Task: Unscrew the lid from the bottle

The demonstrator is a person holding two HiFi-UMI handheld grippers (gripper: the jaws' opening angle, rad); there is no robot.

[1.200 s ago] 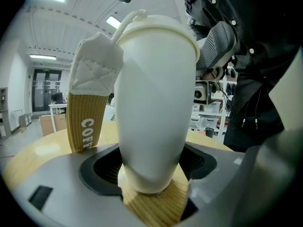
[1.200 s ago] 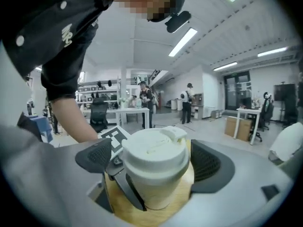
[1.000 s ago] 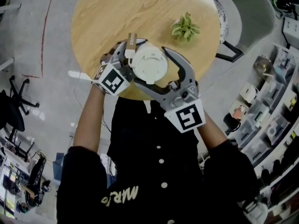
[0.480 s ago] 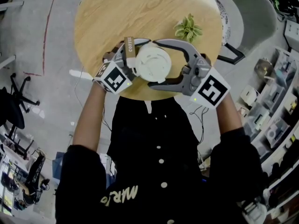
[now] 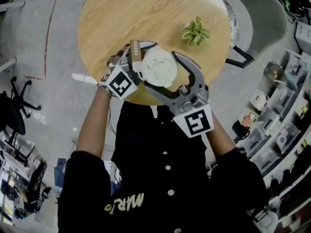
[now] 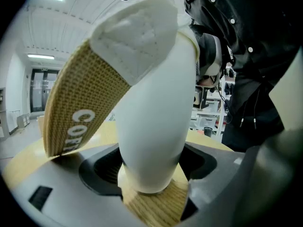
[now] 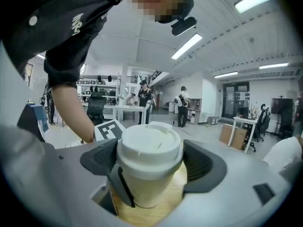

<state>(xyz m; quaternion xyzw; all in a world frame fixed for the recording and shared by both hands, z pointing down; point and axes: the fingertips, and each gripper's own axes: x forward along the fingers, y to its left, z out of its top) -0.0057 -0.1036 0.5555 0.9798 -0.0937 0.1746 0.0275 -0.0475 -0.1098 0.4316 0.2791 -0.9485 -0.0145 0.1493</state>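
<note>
A white bottle [image 6: 151,126] with a white lid [image 5: 158,68] stands near the front edge of the round wooden table [image 5: 146,13]. A tan woven strap [image 6: 80,112] with white lettering hangs from the bottle. My left gripper [image 5: 145,64] comes in from the left and is shut on the bottle's body, low down. My right gripper [image 5: 161,72] reaches in from the lower right. Its jaws are closing, with the lid [image 7: 149,145] between its pads and touching both. In the right gripper view the left gripper's marker cube [image 7: 110,129] shows behind the lid.
A small green plant [image 5: 195,32] stands on the table to the right of the bottle. A grey chair [image 5: 257,13] sits beyond the table's right edge. Shelves with clutter [image 5: 282,120] line the right side, and a black office chair [image 5: 12,110] stands at the left.
My right gripper swung its handle out to the right around the lid, then swung back to the lower right. The left gripper and the bottle stayed in place.
</note>
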